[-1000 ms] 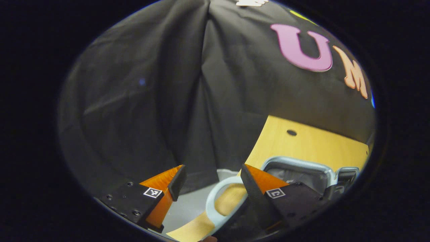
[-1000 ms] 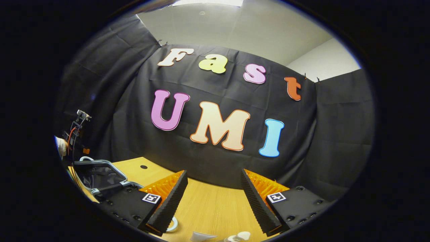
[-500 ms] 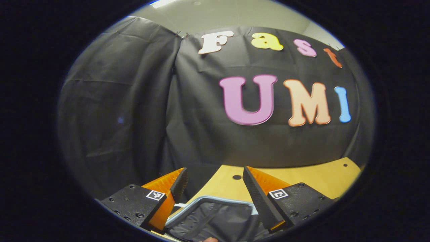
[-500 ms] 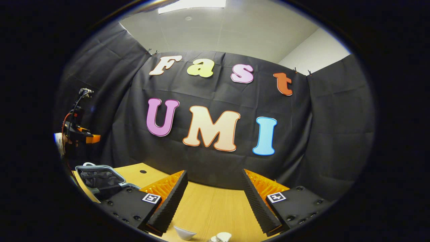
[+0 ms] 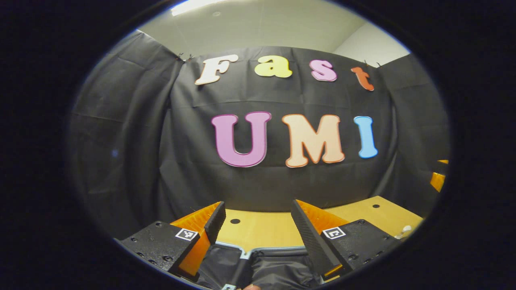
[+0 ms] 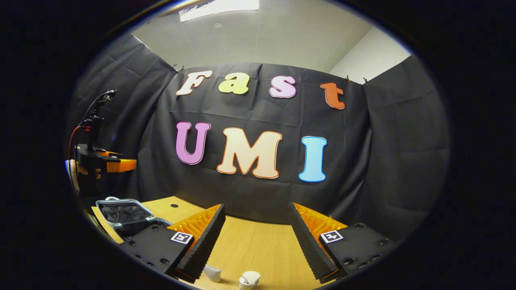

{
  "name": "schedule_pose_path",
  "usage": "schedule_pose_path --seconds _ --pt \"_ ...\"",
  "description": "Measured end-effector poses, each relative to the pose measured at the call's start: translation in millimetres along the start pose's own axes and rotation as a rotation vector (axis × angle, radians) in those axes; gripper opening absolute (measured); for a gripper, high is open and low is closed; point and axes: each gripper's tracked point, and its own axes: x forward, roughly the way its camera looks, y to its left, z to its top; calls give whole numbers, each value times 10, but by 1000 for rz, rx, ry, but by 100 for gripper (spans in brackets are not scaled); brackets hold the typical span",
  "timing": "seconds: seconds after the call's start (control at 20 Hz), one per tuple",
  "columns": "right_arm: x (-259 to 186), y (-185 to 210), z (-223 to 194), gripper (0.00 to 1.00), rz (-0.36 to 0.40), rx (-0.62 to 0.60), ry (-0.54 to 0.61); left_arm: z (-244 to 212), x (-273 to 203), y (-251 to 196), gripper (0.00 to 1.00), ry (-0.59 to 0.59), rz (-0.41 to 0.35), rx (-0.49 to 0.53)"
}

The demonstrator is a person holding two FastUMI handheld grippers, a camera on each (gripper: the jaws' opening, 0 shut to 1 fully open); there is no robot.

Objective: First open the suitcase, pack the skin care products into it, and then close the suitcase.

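Observation:
In the right gripper view the small suitcase (image 6: 121,210) lies open on the wooden table (image 6: 258,245) at far left, its silver rim around dark lining. My left gripper (image 6: 105,163) hangs above it, held by a hand. My right gripper (image 6: 256,209) is open over the table. Below it stand a white bottle (image 6: 212,273) and a white capped jar (image 6: 249,278). In the left gripper view my left gripper (image 5: 257,207) is open above the suitcase's rim (image 5: 243,249) and dark lining (image 5: 278,266), holding nothing.
Black cloth walls close the booth behind the table (image 5: 262,229). A small white object (image 5: 404,230) lies near the table's right side in the left gripper view, with an orange part of the other gripper (image 5: 437,179) at the far right edge.
The left gripper view swung from the suitcase handle to the back wall, now over the open case. In the right gripper view the left gripper has risen; the white products shifted up.

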Motion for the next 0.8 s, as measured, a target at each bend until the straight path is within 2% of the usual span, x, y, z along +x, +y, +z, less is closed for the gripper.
schedule_pose_path --seconds 0.05,0.15,0.2,0.25,0.3,0.35,0.45,0.5,0.6,0.7,0.8 --pt "-10 -28 -1 98 2 3 -4 -27 -23 -143 96 5 -22 0" --pt "-25 -65 -3 100 9 -1 -9 -64 -68 -414 96 16 -69 8" --pt "-44 -84 -21 100 12 -8 -10 -84 -74 -524 100 22 -89 14" --pt "-60 -111 -31 99 13 -15 -11 -110 -83 -661 96 32 -117 18" --pt "-70 -133 -35 99 13 -18 -11 -151 -118 -812 100 39 -147 18" --pt "-80 -156 -40 98 12 -17 -10 -176 -126 -975 96 48 -181 18" --pt "-119 -227 -74 98 8 -11 -4 -280 -160 -1277 96 65 -241 19" --pt "-136 -258 -92 99 8 -12 0 -339 -190 -1423 100 78 -277 16" --pt "-183 -349 -113 99 0 -19 5 -468 -240 -1725 96 101 -341 10" --pt "-243 -443 -134 99 -13 -24 9 -592 -285 -1987 100 131 -393 -1" --pt "-291 -535 -146 99 -26 -26 14 -733 -326 -2188 96 163 -435 -11"
